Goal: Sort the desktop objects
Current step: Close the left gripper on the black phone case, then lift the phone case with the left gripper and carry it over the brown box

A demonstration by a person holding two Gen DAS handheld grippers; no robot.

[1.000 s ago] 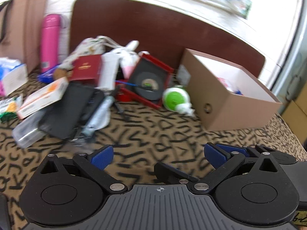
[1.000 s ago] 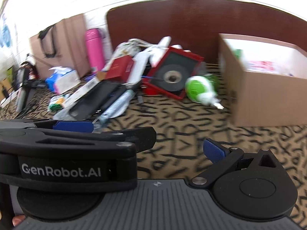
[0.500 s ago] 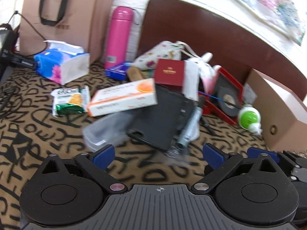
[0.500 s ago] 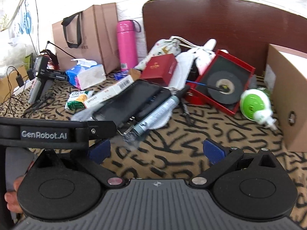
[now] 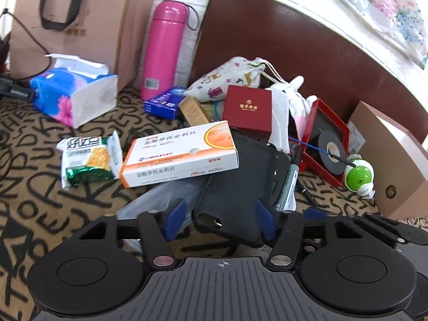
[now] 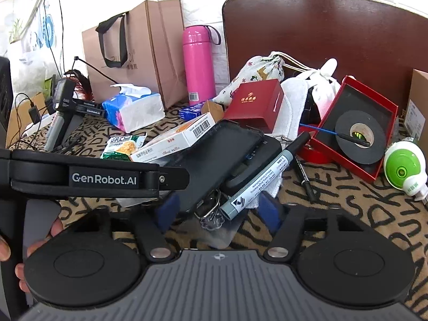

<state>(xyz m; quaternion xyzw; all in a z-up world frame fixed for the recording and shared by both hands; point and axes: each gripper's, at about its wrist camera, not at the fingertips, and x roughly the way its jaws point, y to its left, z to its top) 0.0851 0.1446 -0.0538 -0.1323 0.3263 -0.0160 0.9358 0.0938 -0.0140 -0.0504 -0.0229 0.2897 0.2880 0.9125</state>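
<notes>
Two handheld grippers hang low over a cluttered bench (image 5: pixel 32 187) covered in a letter-print cloth. In the left wrist view, the left gripper (image 5: pixel 218 220) fills the bottom of the frame, its jaws spread wide on either side of the near end of a black case (image 5: pixel 235 182) at lower centre; whether the blue pads (image 5: pixel 174 220) touch it cannot be told. A white-and-orange medicine box (image 5: pixel 179 155) lies tilted across the case's upper left corner, with a green biscuit pack (image 5: pixel 85 160) just beside it to the left. A red gift box (image 5: pixel 247 111) sits above centre, in front of a printed drawstring pouch (image 5: pixel 227 76). A pink flask (image 5: pixel 161 50) stands upright at upper centre, next to a brown paper bag (image 5: pixel 88 21) and a blue tissue pack (image 5: pixel 72 93) at left. At right, a roll of black tape (image 5: pixel 331 152) rests in an open red tray (image 5: pixel 319 167), beside a green-and-white gadget (image 5: pixel 358 178) and a cardboard box (image 5: pixel 393 165).

In the right wrist view, the right gripper (image 6: pixel 219 212) sits at bottom centre with jaws wide, a grey marker (image 6: pixel 264 176) and a metal clip (image 6: pixel 211 214) lying between them. The marker rests against the case's right edge. The other gripper's branded body crosses the left of the frame.
</notes>
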